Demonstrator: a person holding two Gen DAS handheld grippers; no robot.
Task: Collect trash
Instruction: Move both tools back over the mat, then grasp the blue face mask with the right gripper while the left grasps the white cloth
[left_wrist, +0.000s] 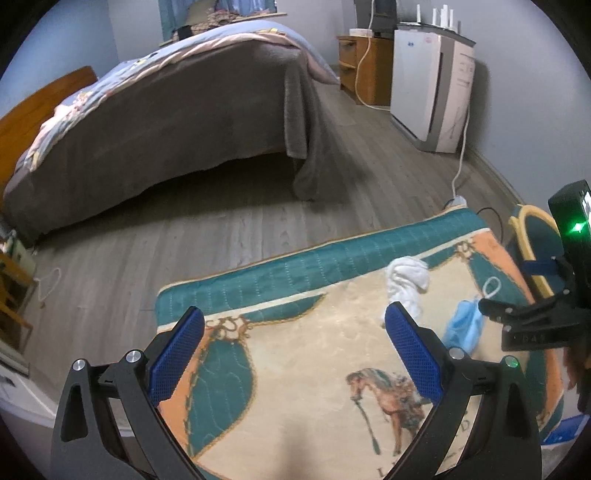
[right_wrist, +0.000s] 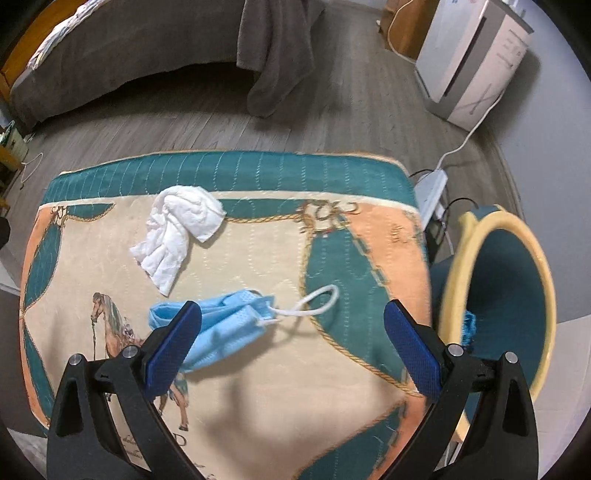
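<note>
Your right gripper (right_wrist: 291, 325) and left gripper (left_wrist: 295, 332) both hover with fingers wide, the blue mask (right_wrist: 218, 325) and crumpled tissue (right_wrist: 177, 229) lying on the counter (right_wrist: 258, 387) beside the bin (right_wrist: 506, 295).

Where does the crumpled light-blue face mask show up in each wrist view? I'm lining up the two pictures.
Left wrist view: the crumpled light-blue face mask lies at right of centre, just beyond the left gripper's right finger.
Right wrist view: the mask lies at lower centre-left, partly behind the right gripper's left finger.
Shared landmark: the crumpled white tissue, farther away on the horse-print quilted mat.
</note>
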